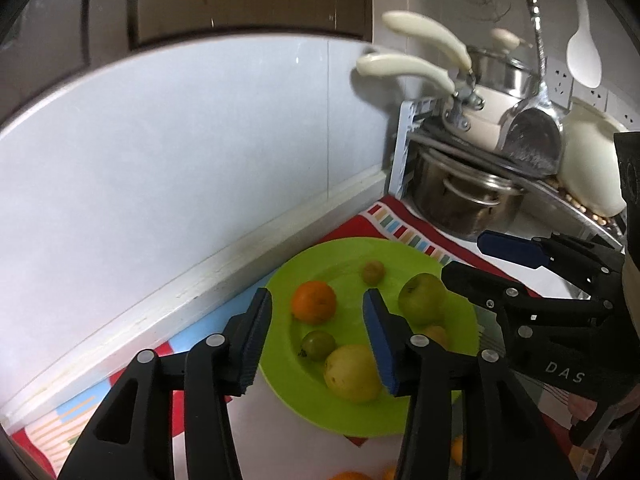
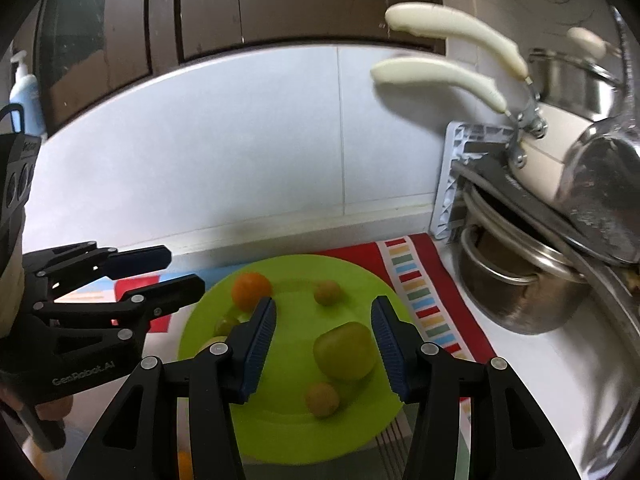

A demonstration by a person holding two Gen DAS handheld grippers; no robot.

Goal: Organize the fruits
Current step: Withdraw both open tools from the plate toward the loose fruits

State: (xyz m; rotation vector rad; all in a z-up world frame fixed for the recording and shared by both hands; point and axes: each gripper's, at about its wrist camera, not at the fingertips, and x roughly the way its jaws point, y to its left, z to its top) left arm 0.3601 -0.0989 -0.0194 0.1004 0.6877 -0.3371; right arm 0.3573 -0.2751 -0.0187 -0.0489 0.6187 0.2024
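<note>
A lime green plate [image 1: 340, 256] [image 2: 280, 432] lies on a red patterned cloth [image 1: 404, 224] and holds several fruits. An orange [image 1: 313, 301] [image 2: 251, 289], a green apple [image 1: 422, 299] [image 2: 346, 350], a yellow pear-like fruit [image 1: 351, 373], a small dark green fruit [image 1: 318, 345] and small brownish fruits [image 1: 373, 272] [image 2: 322, 399] rest on it. My left gripper [image 1: 318, 344] is open and empty just above the plate's near side. My right gripper [image 2: 324, 350] is open and empty, with the green apple between its fingers. The right gripper also shows in the left wrist view [image 1: 468, 256].
Stacked steel pots [image 1: 468, 196] [image 2: 516, 284] and cream-handled pans [image 1: 420, 68] fill a rack at the right. A white tiled wall [image 1: 180, 152] runs behind the plate. More orange fruit [image 1: 352, 475] lies on the cloth at the near edge. A soap bottle [image 2: 24, 88] stands far left.
</note>
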